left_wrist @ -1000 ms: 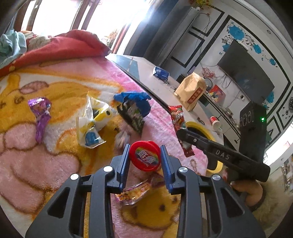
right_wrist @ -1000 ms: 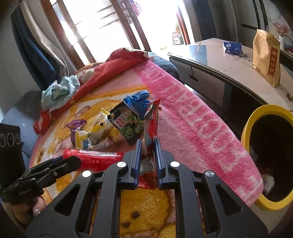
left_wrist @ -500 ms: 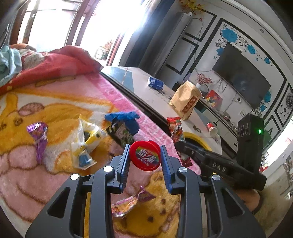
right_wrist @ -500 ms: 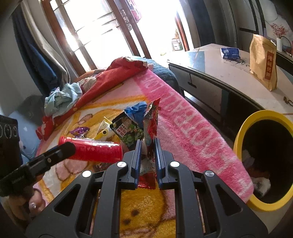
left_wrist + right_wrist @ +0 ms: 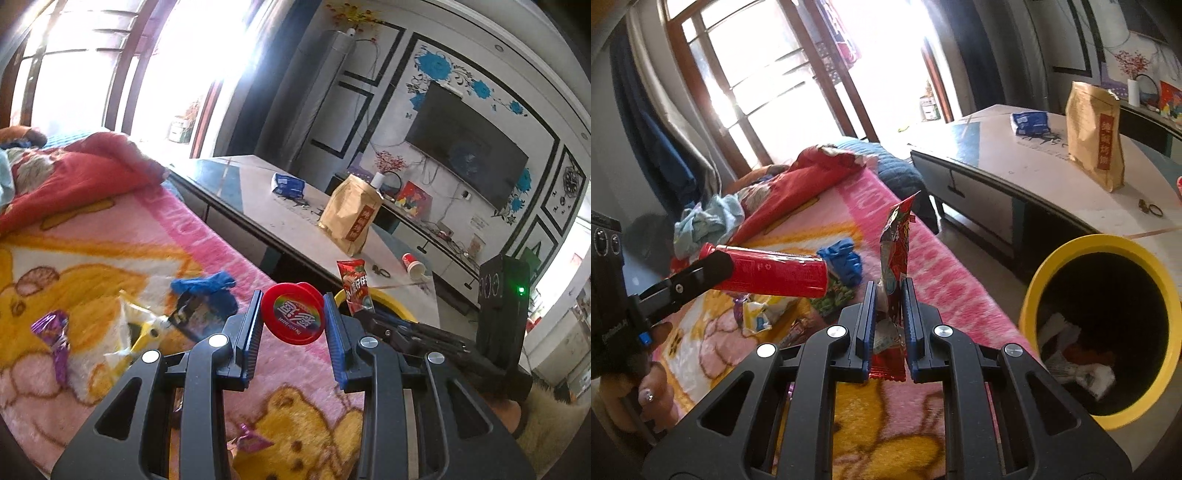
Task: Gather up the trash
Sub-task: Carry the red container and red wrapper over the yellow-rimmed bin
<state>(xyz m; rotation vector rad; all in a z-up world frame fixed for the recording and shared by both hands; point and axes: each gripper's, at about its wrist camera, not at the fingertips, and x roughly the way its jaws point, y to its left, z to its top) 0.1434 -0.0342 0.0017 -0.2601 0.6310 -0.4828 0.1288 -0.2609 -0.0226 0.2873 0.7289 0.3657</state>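
your left gripper [image 5: 294,320] has its fingers clamped on a red cylindrical can with a red lid [image 5: 293,314], held lying sideways in the air over the pink plush blanket with yellow cartoon bears [image 5: 92,236] on the bed. your right gripper [image 5: 889,314] has its fingers pressed together on a red foil snack wrapper [image 5: 897,243], which stands upright between them. the yellow round trash bin with black inside [image 5: 1108,325] is just beside the bed edge, to the right of this gripper, with some crumpled waste in it. on the blanket lie a blue crumpled bag [image 5: 842,258], a purple candy wrapper [image 5: 55,332] and a yellow and white plastic wrapper [image 5: 136,328]. a brown paper bag [image 5: 1095,136] stands on the white table [image 5: 1027,166].
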